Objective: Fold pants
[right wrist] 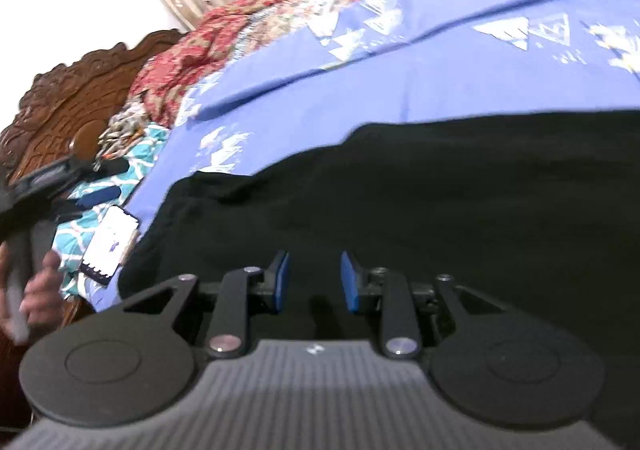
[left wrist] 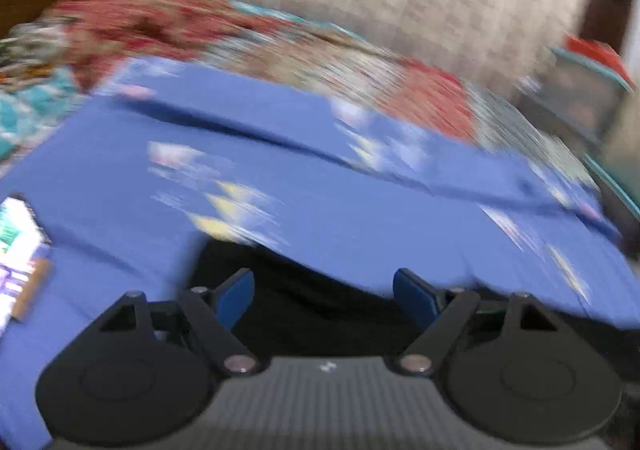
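Black pants (right wrist: 400, 189) lie spread on a blue bedsheet (right wrist: 400, 89) with white triangle prints. My right gripper (right wrist: 313, 282) hangs low over the pants, its blue-padded fingers a small gap apart and nothing between them. In the blurred left wrist view my left gripper (left wrist: 324, 298) is wide open and empty over an edge of the pants (left wrist: 320, 302), with the blue sheet (left wrist: 280, 177) beyond.
A red patterned blanket (right wrist: 280, 17) is heaped at the far side of the bed. A carved wooden headboard (right wrist: 68, 97) stands at left. A white packet (right wrist: 110, 242) lies on teal cloth beside the pants. A hand (right wrist: 36, 290) shows at left.
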A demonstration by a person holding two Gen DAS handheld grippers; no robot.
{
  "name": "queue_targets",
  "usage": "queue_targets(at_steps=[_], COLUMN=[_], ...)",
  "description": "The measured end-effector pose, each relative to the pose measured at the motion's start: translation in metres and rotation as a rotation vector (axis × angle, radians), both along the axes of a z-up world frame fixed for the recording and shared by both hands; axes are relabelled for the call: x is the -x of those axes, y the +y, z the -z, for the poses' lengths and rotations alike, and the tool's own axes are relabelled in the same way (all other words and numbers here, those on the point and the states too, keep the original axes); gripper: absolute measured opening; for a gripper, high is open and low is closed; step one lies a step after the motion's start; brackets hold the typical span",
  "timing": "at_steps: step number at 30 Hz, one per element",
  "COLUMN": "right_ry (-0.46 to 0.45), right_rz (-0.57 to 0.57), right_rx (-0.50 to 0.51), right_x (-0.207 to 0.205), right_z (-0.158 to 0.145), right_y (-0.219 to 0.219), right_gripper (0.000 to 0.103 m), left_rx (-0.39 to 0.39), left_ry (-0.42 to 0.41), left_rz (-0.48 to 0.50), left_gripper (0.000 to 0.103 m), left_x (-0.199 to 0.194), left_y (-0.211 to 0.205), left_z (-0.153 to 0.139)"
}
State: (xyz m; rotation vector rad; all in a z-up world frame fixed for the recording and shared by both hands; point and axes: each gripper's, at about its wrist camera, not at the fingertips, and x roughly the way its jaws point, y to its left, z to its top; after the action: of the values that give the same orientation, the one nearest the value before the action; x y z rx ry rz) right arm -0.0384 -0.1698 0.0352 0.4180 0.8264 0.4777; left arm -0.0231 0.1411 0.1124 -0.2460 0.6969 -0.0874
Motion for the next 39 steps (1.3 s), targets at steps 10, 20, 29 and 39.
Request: queue_targets(at_steps=[10, 20, 29, 39], right_ry=[-0.019, -0.102, -0.159, -0.122], right_rz=[0.35, 0.961, 1.138, 1.038], right_rx=[0.137, -0.012, -0.102, 0.007], right_x=[0.035, 0.135, 0.171, 0.145], right_z=[0.011, -0.003, 0.002, -0.006], right_y=[-0.125, -0.324, -0.372, -0.381], right_gripper=[0.019, 0.014, 0.059, 0.023], left_rx=[-0.076, -0.047, 0.034, 0.089], left_ry=[0.204, 0.211, 0.231, 0.356], left_rz=[0.069, 0.124, 0.365, 0.321], left_gripper=[0.068, 0.073, 0.077, 0.073], left_x=[0.015, 0.004, -0.016, -0.017], left_y=[-0.053, -0.09, -0.212, -0.209], left_z=[0.081, 0.045, 0.043, 0.072])
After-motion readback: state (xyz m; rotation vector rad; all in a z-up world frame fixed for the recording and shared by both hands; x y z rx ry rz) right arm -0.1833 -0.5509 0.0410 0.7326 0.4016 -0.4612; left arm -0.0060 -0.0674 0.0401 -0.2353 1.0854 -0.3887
